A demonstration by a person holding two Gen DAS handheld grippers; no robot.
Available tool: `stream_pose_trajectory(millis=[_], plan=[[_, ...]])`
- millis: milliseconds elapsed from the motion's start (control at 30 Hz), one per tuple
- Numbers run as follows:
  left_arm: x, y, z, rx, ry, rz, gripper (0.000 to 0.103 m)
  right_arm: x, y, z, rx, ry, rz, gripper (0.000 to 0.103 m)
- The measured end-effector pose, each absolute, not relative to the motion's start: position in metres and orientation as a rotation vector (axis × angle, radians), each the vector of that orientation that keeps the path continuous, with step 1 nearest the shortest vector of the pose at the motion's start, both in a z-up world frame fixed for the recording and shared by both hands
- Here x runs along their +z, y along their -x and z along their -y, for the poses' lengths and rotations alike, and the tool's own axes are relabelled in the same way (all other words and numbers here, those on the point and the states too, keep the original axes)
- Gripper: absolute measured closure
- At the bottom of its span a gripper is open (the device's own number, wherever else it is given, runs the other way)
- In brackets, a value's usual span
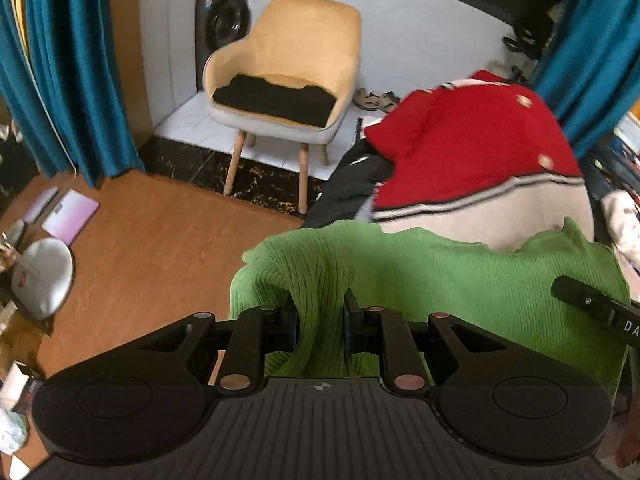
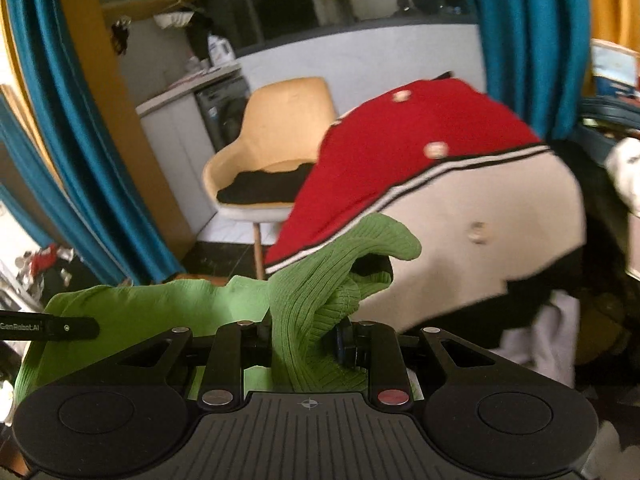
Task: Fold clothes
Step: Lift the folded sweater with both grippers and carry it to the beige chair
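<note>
A green ribbed knit garment (image 1: 440, 280) hangs stretched between my two grippers. My left gripper (image 1: 320, 320) is shut on a bunched fold of it at its left edge. My right gripper (image 2: 306, 332) is shut on another bunched fold of the same garment (image 2: 320, 292). The right gripper's finger (image 1: 592, 304) shows at the right of the left wrist view. The left gripper's finger (image 2: 60, 328) shows at the left of the right wrist view. Behind the green garment lies a red and cream cardigan (image 1: 472, 152) with buttons, on a heap of clothes; it also shows in the right wrist view (image 2: 420, 152).
A yellow armchair (image 1: 296, 48) with a black garment (image 1: 272, 98) on its seat stands ahead on white tiles. Teal curtains (image 1: 68, 60) hang left and right. Dark clothes (image 1: 352, 188) lie under the cardigan. Wooden floor (image 1: 160, 232) with white items (image 1: 40, 276) at left.
</note>
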State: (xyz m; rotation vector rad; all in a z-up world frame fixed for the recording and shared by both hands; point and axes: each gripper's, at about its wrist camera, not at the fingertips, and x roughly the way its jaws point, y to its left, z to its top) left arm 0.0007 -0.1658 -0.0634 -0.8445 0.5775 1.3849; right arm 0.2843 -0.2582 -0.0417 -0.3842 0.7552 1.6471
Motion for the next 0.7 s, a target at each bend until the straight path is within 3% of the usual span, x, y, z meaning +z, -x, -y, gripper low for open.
stream_pose_trajectory(millis=[200, 500, 700], plan=[[-0.085, 0.080, 0.106, 1.317, 0.828, -0.616, 0.083, -0.056, -0.213, 0.183, 1.604, 0.417, -0.760, 0.081], [-0.076, 0.225, 0.026, 1.288, 0.801, -0.646, 0.083, -0.047, -0.065, 0.071, 1.517, 0.433, -0.855, 0.081], [-0.084, 0.258, -0.010, 1.235, 0.855, -0.619, 0.083, -0.040, -0.017, 0.021, 1.508, 0.423, -0.842, 0.081]])
